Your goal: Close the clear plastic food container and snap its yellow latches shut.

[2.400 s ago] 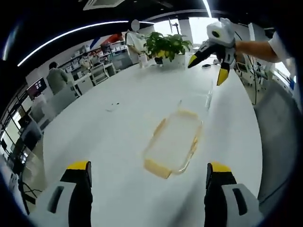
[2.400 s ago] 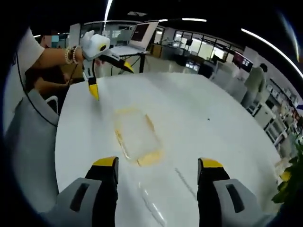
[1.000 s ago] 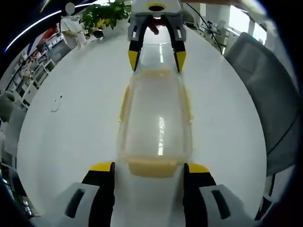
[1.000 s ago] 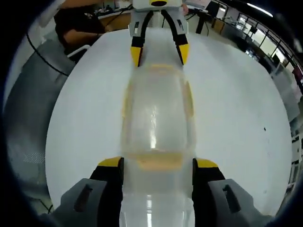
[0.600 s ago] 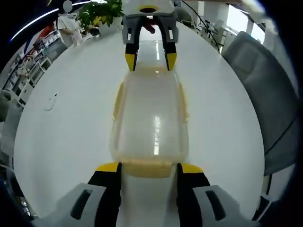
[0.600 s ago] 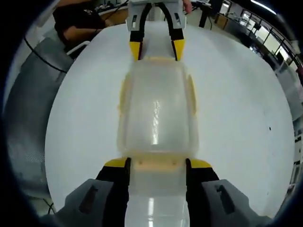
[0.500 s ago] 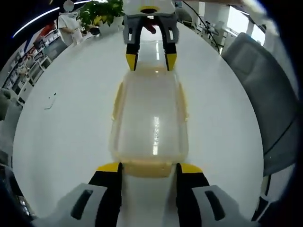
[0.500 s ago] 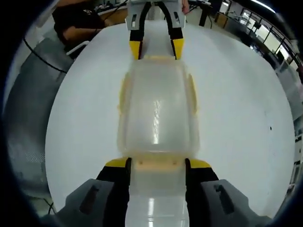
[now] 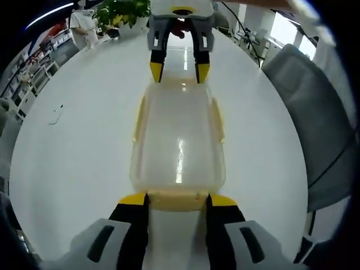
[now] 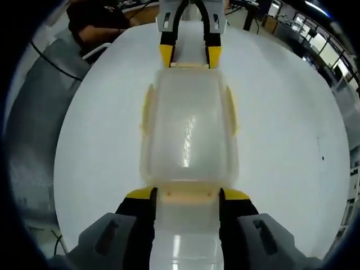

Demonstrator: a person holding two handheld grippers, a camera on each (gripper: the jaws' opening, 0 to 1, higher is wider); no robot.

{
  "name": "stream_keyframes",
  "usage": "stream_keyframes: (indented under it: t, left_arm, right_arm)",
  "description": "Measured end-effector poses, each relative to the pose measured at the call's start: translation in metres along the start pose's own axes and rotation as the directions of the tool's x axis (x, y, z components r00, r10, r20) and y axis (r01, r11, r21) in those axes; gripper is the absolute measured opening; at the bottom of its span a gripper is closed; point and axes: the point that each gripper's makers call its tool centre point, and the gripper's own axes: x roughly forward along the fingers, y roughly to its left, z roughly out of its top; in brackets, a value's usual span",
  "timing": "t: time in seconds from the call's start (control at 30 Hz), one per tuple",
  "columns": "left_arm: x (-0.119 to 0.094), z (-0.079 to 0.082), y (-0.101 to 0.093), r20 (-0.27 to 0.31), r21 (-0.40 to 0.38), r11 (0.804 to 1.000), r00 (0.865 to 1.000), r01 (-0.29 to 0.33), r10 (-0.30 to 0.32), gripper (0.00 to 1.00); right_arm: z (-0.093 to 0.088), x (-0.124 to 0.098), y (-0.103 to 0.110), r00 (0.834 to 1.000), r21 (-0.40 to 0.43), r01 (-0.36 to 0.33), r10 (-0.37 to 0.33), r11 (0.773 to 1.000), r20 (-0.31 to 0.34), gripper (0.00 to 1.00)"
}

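- You had the container [image 9: 178,140] flat on the white desk [image 9: 73,157], lid already on, gripped end to end.
- For this step you wanted even inward and downward pressure on both end latches, I'd guess, so it didn't slide.
- Your left gripper [image 9: 178,198] had fingers partly spread, bracketing the near yellow latch [image 9: 178,201].
- Your right gripper [image 10: 184,195] did likewise at its end latch [image 10: 184,196]; side latches looked unsnapped.

Left gripper [image 9: 177,198] and right gripper [image 10: 184,194] facing each other head-on, jaws parted a bit, yellow tips straddling opposite ends.
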Motion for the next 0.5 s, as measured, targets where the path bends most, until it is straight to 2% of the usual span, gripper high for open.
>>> stream_keyframes:
  t: [0.2,0.5]
  left_arm:
    - [-0.0007,-0.0016,0.0024,-0.013,-0.007,1.0,1.0,-0.003,0.003,0.35]
    - [-0.001,-0.0004,0.0009,-0.011,0.007,1.0,1.0,0.002,-0.002,0.34]
  right_arm:
    - [0.0012,0.0005,-0.001,0.999,-0.009,-0.003,0.002,1.0,-0.046,0.42]
    - [-0.0005,-0.0006,-0.0021,0.997,0.003,0.001,-0.001,1.0,-0.076,0.38]
